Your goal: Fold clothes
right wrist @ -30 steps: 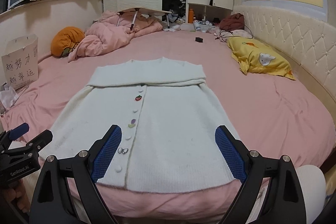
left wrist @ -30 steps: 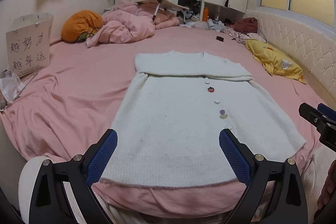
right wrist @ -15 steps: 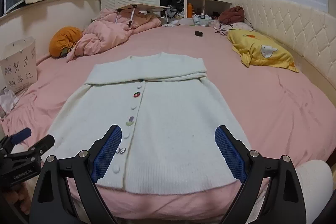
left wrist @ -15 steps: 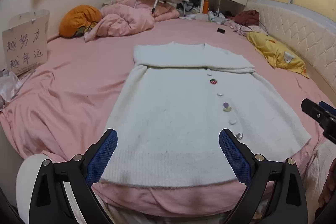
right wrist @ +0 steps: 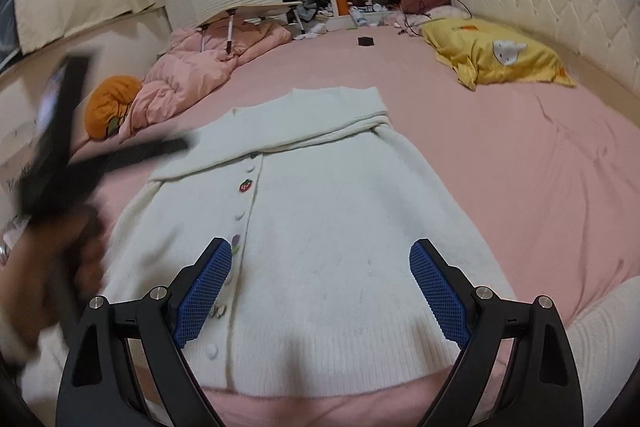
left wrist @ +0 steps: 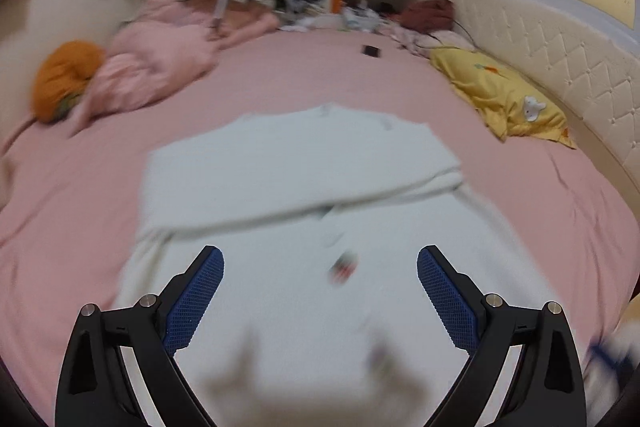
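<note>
Lying flat on the pink bed (right wrist: 520,187), the white cardigan (right wrist: 320,247) sits button-side up with both sleeves already folded across the chest in a band near the collar; the hem faces the cameras at the near edge of the mattress.

Right tongs (right wrist: 320,287): spread wide, nothing between the pads, hovering over the lower half of the cardigan, right of the button line. Not touching the knit as far as can be told.

Left tongs (left wrist: 320,291): also wide apart and empty, over the cardigan just short of the sleeve band. That view is heavily smeared, so exact position over the fabric is uncertain. In the right view the left tool shows only as a dark streak at the left, with the hand (right wrist: 44,267) gripping it.

Risks, as judged:
- Uneven grab at the hem: one side pinched deeper than the other would skew the fold.
- Soft knit is likely to stretch or sag when lifted; the sleeve band may slide out of place.
- Pads could catch the bed sheet along with the hem, dragging it up.
- The strawberry button (right wrist: 245,185) and its neighbours may snag on a pad.
</note>
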Demonstrator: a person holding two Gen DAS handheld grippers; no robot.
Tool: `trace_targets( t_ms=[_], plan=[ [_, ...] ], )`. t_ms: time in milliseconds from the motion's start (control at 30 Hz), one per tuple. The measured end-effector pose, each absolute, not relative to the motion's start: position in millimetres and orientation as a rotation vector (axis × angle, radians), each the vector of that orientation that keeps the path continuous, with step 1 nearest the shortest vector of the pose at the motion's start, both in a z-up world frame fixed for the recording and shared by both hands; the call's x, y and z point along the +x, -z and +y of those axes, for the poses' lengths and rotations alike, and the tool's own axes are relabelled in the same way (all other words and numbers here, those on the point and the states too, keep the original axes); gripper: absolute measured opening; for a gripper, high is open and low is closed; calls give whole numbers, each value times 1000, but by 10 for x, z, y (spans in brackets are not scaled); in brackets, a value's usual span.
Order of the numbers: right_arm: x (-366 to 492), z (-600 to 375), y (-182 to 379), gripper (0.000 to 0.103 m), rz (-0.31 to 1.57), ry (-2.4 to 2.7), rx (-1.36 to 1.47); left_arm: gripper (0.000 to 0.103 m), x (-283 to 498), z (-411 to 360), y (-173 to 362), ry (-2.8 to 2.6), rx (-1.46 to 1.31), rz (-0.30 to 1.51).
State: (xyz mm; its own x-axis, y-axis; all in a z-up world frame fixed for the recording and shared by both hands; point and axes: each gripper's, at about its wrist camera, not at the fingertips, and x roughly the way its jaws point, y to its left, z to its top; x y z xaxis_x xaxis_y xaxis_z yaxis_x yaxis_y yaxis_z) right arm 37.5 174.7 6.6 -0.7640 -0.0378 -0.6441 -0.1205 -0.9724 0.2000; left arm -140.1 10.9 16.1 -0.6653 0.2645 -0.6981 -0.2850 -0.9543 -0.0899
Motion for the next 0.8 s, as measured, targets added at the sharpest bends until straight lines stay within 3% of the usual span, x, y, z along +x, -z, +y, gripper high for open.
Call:
trace_targets(
  t_ms=[100,267,500,633,667,700,733,767,800],
  plan=[
    [283,1846,1,91,466,-2875,-1093,98,-1964,805,-115,-2528,-1155,99],
    [173,2023,16,91,588,-2874,-1082,97,-2776,1847,391,-2376,-1320,246],
    [81,2316,196,91,836,-2798,-1154,97,-3259,2350,782,-2373,-1398,194],
    [59,2363,245,91,891,-2770,-1177,98,-3319,2454,889,-2349,-1410,321],
    [62,2355,246,91,895,-2774,-1180,94,-3311,2441,883,-2343,-1403,327],
    [67,2346,241,91,895,-2779,-1179,75,-3303,2413,870,-2346,-1397,330],
    [76,2334,231,91,891,-2785,-1174,47,-3301,2331,830,-2372,-1395,308],
    [84,2323,221,91,888,-2791,-1169,30,-3309,2223,773,-2388,-1401,245],
    [89,2318,218,91,887,-2794,-1167,22,-3316,2113,719,-2395,-1406,175]
  ],
)
